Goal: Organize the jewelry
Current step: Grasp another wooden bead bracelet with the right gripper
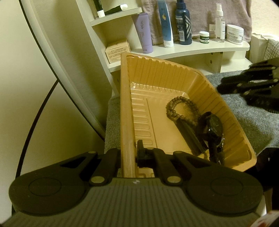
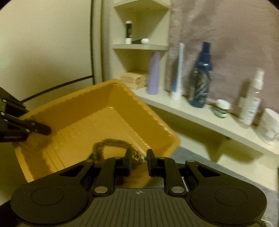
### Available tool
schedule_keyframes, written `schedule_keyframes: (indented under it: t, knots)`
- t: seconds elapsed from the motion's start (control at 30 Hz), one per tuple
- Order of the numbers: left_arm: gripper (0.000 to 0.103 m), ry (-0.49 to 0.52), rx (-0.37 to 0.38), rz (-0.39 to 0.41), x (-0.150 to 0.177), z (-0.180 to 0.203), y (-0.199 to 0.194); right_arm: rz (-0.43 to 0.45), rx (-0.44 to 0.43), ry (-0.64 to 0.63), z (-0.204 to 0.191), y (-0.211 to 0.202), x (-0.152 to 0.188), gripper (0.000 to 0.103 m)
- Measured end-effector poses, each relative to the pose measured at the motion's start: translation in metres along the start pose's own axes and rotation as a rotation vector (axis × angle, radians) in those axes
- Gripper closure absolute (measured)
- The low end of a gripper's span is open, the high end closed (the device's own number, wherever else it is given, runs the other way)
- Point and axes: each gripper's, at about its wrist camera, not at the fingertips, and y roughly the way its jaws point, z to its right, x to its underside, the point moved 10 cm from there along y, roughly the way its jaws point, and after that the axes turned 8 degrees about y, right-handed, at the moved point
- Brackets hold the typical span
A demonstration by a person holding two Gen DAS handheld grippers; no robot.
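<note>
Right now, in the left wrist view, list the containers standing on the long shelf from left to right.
Lavender tube → blue-and-white tube → dark blue spray bottle → small green-labelled jar → clear spray bottle → white jar.

Home dressing corner: cream shelf unit (image 1: 191,48) with toiletry bottles (image 1: 183,22), cream jars (image 1: 235,33); towel (image 1: 235,14) behind; grey mat (image 1: 244,115).

In front of me a grey towel (image 1: 247,120) covers the surface, and the orange tray (image 1: 125,111) sits on it. Behind, the cream shelf (image 1: 191,48) carries a lilac tube (image 1: 143,33), a dark blue bottle (image 1: 183,22), a clear spray bottle (image 1: 219,22) and two white jars (image 1: 235,33).
</note>
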Motion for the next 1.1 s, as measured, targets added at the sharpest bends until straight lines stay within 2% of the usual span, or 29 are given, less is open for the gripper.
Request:
schedule_keyframes:
  t: [0.2,0.33,0.5,0.67,0.77,0.9,1.1]
  knots:
    - [0.1,-0.001,0.001,0.001,0.0,0.001,0.0,-0.001,-0.045,0.014,-0.012,0.013,0.002,0.085]
    - [0.1,-0.006,0.001,0.0,0.001,0.001,0.0,0.007,-0.051,0.048,-0.007,0.005,0.006,0.069]
    - [0.1,-0.008,0.002,0.002,0.0,0.001,-0.001,0.02,0.054,0.131,0.029,-0.021,0.023,0.069]
    - [0.1,-0.007,0.0,0.001,0.0,0.001,-0.001,-0.023,0.197,0.176,0.082,-0.047,0.056,0.069]
    - [0.1,-0.005,-0.002,0.001,-0.001,0.001,-0.001,-0.058,0.272,0.155,0.109,-0.055,0.07,0.069]
    - [0.1,-0.004,-0.004,0.002,-0.001,0.001,-0.001,-0.124,0.3,0.071,0.126,-0.057,0.085,0.069]
    - [0.1,-0.002,-0.006,0.003,-0.002,0.002,-0.002,-0.187,0.302,-0.049,0.128,-0.049,0.098,0.069]
